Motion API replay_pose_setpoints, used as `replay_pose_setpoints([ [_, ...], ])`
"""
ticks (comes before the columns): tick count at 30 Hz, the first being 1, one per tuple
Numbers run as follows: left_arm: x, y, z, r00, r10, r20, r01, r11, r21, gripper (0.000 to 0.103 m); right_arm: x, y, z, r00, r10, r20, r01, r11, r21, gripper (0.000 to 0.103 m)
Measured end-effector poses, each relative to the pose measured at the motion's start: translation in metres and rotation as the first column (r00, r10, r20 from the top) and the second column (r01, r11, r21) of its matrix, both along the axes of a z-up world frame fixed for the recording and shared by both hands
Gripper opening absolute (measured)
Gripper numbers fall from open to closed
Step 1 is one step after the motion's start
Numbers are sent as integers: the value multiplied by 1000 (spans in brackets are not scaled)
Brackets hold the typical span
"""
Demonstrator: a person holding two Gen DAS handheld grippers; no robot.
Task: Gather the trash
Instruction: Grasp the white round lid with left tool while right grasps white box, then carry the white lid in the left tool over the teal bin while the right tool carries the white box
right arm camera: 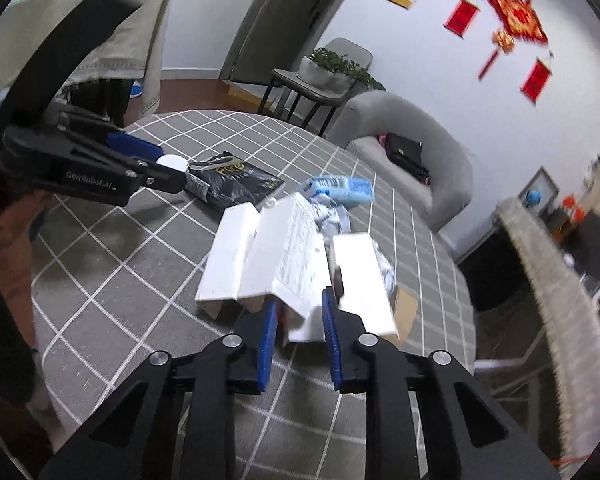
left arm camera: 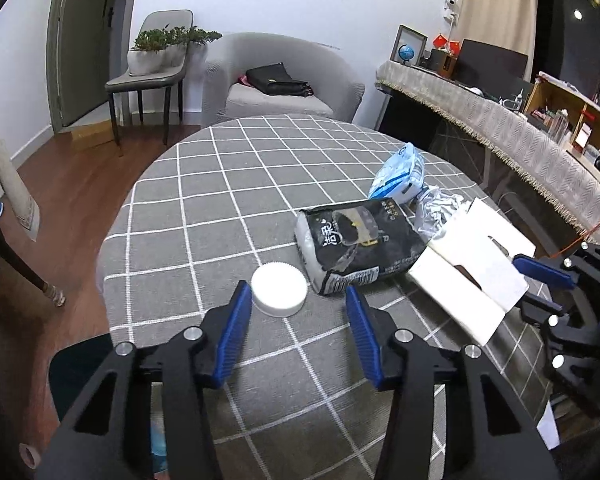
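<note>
The right gripper (right arm camera: 299, 322) has its jaws narrowed around the near edge of the white flattened carton (right arm camera: 284, 264); the card sits between the blue pads, but it is not clear if they already press it. To do this step well, the jaws should bite deeper on the folded flap, not only on its thin corner, because loose card can slip or unfold when it is lifted.

The left gripper (left arm camera: 296, 320) holds nothing, its jaws spread wide. The white round lid (left arm camera: 279, 289) lies just ahead of them, close to the left pad. Beyond the lid is the black packet (left arm camera: 356, 248), then the blue-white packet (left arm camera: 400, 174) and the crumpled plastic (left arm camera: 440, 208), all on the grey checked tabletop (left arm camera: 220, 200). The lid is low and smooth, so the jaws should probably come down over it centred before closing.
</note>
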State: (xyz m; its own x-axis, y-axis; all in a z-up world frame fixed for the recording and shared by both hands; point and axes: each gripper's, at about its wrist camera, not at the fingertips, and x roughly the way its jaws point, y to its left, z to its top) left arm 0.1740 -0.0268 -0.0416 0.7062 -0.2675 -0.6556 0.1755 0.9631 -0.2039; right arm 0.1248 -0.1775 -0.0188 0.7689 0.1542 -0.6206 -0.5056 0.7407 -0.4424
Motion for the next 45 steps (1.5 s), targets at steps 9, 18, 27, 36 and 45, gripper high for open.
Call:
replay_pose_setpoints([
  [9,6,3,-3,1000,10,0,-10,1000,-2,29,2,27,-12,996,59,71,-48,988,-149,22],
  [18,3,10,-2,1000,6,-5,-6,999,-49,29,9,36,-15,995,62,78,-48,983,-178,20],
  [27,-7,27,-1,1000,10,1,-10,998,-62,29,21,38,-8,999,35,-14,-36,998,-52,6],
  [36,-20,58,10,998,58,21,-56,995,-77,29,26,36,13,994,14,-108,3,987,159,1],
  [45,-39,94,19,992,118,36,-115,991,-65,29,23,53,36,991,33,-127,4,960,279,1],
])
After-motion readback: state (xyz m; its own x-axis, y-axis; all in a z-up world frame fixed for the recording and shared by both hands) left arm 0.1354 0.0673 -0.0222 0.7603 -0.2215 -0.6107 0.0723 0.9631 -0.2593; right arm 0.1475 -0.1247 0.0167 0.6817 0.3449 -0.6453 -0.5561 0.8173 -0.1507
